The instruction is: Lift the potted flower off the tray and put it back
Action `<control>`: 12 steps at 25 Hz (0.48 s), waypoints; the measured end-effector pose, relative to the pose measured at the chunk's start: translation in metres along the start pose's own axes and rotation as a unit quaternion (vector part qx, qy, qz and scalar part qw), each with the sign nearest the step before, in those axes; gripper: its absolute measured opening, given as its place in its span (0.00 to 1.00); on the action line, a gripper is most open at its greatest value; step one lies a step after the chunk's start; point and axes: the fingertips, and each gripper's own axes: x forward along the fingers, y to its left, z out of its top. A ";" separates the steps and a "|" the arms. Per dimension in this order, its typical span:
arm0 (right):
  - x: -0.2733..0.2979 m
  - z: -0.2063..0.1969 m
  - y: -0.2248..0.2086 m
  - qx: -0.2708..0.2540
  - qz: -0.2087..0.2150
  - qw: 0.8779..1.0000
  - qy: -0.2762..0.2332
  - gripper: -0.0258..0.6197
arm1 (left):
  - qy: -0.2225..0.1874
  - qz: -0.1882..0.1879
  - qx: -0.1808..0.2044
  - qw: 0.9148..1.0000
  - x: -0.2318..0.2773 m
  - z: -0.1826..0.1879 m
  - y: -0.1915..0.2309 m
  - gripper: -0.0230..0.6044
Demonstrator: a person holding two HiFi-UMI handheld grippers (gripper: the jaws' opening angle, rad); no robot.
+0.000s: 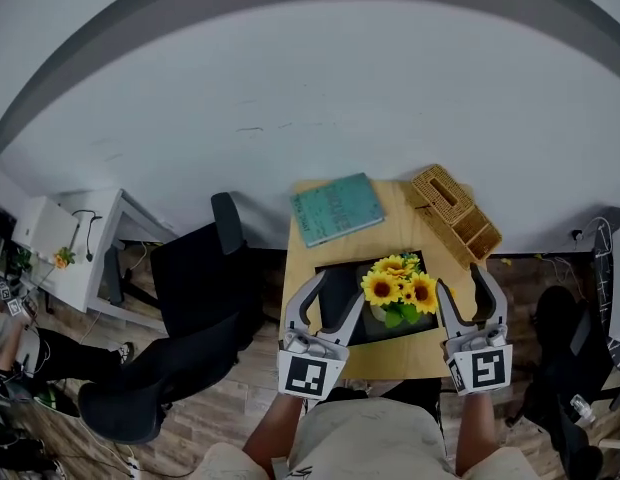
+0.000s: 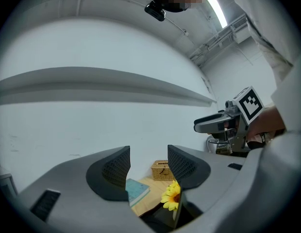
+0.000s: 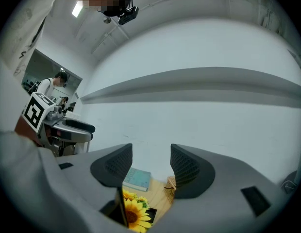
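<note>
Fig.: flower [image 1: 398,288] on tray [image 1: 340,268]; L gripper [image 1: 338,286] & R gripper [image 1: 462,283] flank tray, jaws apart, empty; book [image 1: 337,207] behind tray, title illegible.

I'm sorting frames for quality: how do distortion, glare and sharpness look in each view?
Head view: fisheye bows the wall; the sunflowers are sharp and evenly lit. Left gripper view: dark rounded corners, and the ceiling light glares. Right gripper view: same dark corners, sunflowers crisp, wall bowed.

Yellow-petalled potted flower [image 1: 398,288] on black tray [image 1: 335,290] between grey fingers [image 1: 308,300]; beyond them, teal book [image 1: 337,208], tan woven basket [image 1: 455,215].
</note>
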 end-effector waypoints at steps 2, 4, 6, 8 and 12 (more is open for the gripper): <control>0.003 -0.002 -0.005 -0.001 0.002 1.000 -0.002 0.42 | -0.005 0.006 -0.009 1.000 0.004 0.002 0.000 0.41; 0.008 -0.004 -0.008 0.004 0.008 1.000 -0.004 0.42 | -0.005 0.011 -0.009 1.000 0.007 0.002 0.002 0.41; 0.009 -0.005 -0.012 0.005 0.012 1.000 -0.004 0.42 | 0.003 0.009 -0.003 1.000 0.010 0.000 -0.003 0.41; 0.010 -0.007 -0.015 0.007 0.015 1.000 -0.003 0.42 | 0.011 0.007 -0.001 1.000 0.013 -0.003 -0.007 0.41; 0.011 -0.015 -0.016 0.013 0.021 1.000 0.002 0.42 | 0.021 0.002 -0.005 1.000 0.019 -0.011 -0.014 0.41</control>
